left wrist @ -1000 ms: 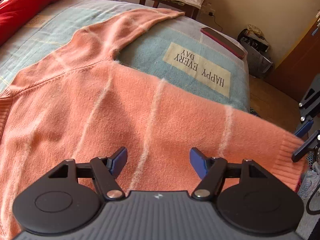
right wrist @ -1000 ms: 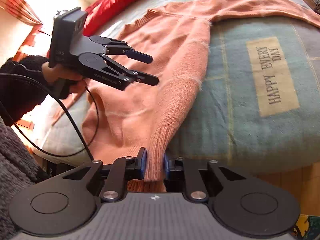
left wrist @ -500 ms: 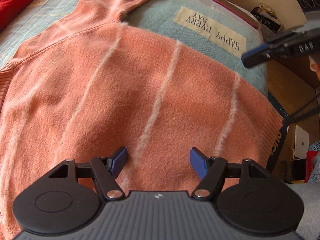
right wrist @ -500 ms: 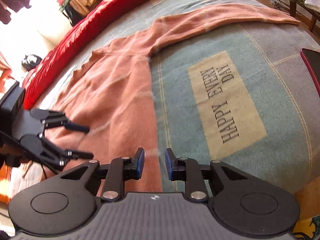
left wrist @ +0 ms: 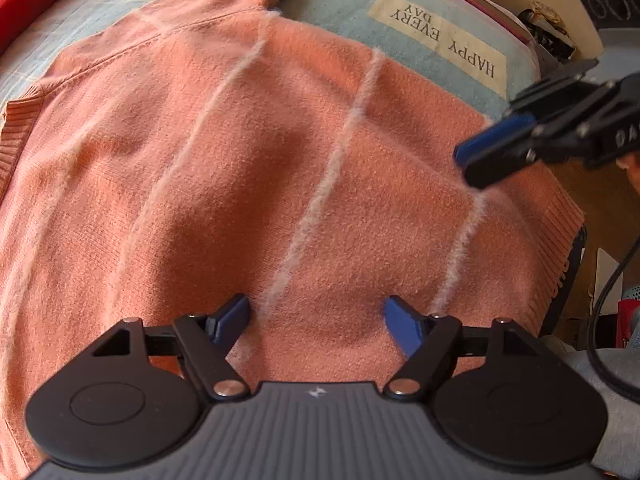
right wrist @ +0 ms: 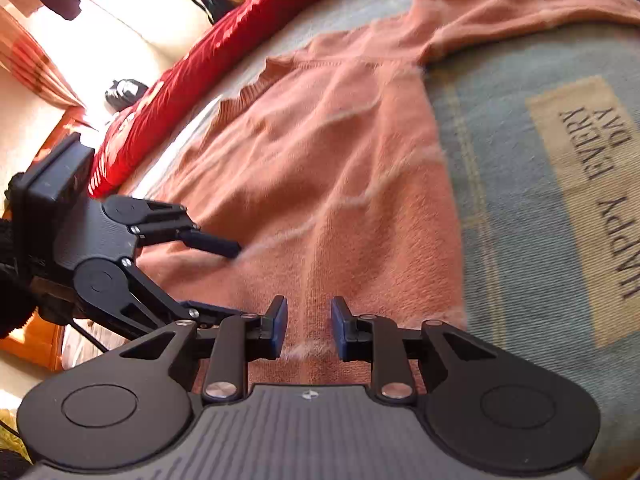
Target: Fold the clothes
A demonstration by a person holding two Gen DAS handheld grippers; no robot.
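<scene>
A salmon-pink sweater (left wrist: 280,152) with pale stripes lies spread flat on the bed. One sleeve (right wrist: 520,12) stretches away across the blanket. My left gripper (left wrist: 316,312) hovers open just over the sweater's body, nothing between its fingers. It also shows in the right wrist view as the left gripper (right wrist: 236,280), low over the cloth. My right gripper (right wrist: 308,328) is open a little above the sweater near the ribbed hem (left wrist: 560,240), holding nothing. In the left wrist view the right gripper (left wrist: 468,166) points in from the right.
A blue-grey blanket with a beige "HAPPY EVERY DAY" patch (right wrist: 588,200) covers the bed. Red bedding (right wrist: 240,40) runs along the far side. A flat red-edged object (left wrist: 480,8) lies at the bed's edge. A black cable (left wrist: 608,292) hangs at the right.
My right gripper let go of the sweater's hem and swung up over the garment. The hem now lies on the bed. My left gripper has dropped closer to the sweater's body.
</scene>
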